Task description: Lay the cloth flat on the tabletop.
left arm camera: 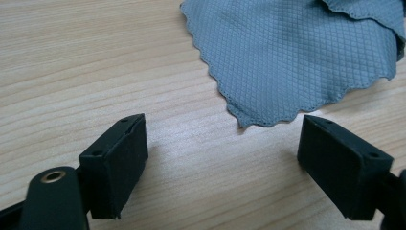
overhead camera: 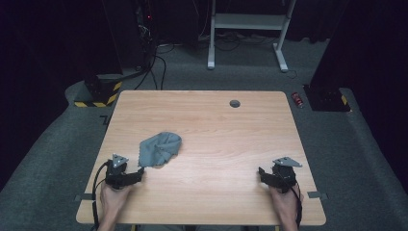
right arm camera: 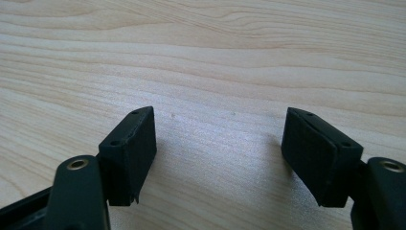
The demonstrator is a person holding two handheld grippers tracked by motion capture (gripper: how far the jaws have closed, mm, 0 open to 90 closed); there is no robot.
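1. Two grippers rest low on the near part of the worktop (overhead camera: 207, 110); the left gripper (overhead camera: 136, 175) is much nearer to the grey cloth (overhead camera: 160, 148) than the right gripper (overhead camera: 264, 175), which is well apart from it, on the other side.
2. In the left gripper view, the cloth (left arm camera: 292, 57) lies just ahead of the fingers (left arm camera: 119, 163) and a little to the right. Its scalloped corner points back toward the gap between them, but nothing touches it.
3. We see both pairs of fingers spread wide and released, with only bare wood between them; in the right gripper view the fingers (right arm camera: 134, 153) face plain worktop.
4. The cloth is crumpled, with its longer side running from near-left to far-right in the high view. We judge that a short push forward of the left gripper would put the corner between the fingers.
5. The far folds of the cloth are cut off at the top edge of the left gripper view, so we cannot tell how many layers lie there.
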